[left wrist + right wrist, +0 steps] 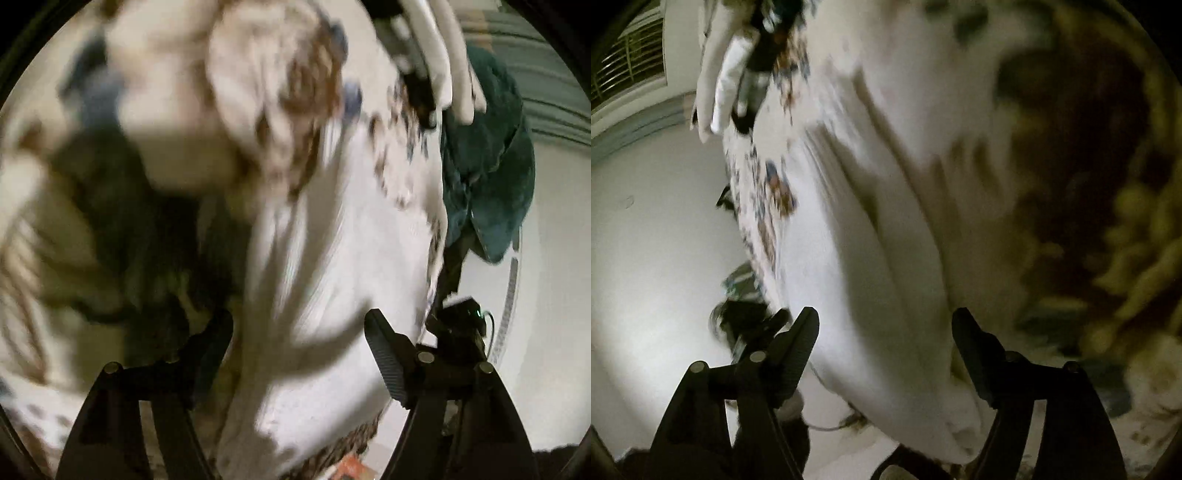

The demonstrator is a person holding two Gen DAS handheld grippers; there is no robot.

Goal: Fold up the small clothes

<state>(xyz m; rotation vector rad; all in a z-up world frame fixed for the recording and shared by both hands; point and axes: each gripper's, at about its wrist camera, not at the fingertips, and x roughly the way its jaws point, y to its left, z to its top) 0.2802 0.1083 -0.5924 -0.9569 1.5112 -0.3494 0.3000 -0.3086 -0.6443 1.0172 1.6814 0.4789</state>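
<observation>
Two pairs of black fingers are mine, and both stand spread with nothing pinched. Between the left fingers (299,328) runs a white garment (332,236), a long fold of pale cloth with a brown and blue print along one edge; it lies in the gap, and I see neither pad pressing on it. The right fingers (885,326) show the same: the white garment (871,236) hangs down between them, with both pads clear of it. Much of both views is blurred. To the left in the left wrist view lies more patterned cloth (273,74), cream with brown patches, over something dark that I cannot make out. A dark green cloth (487,162) sits on the right there, beside the garment's printed edge. Above it a white-gloved hand (443,62) reaches in, gripping something black. The right wrist view shows that gloved hand (720,88) at upper left.
</observation>
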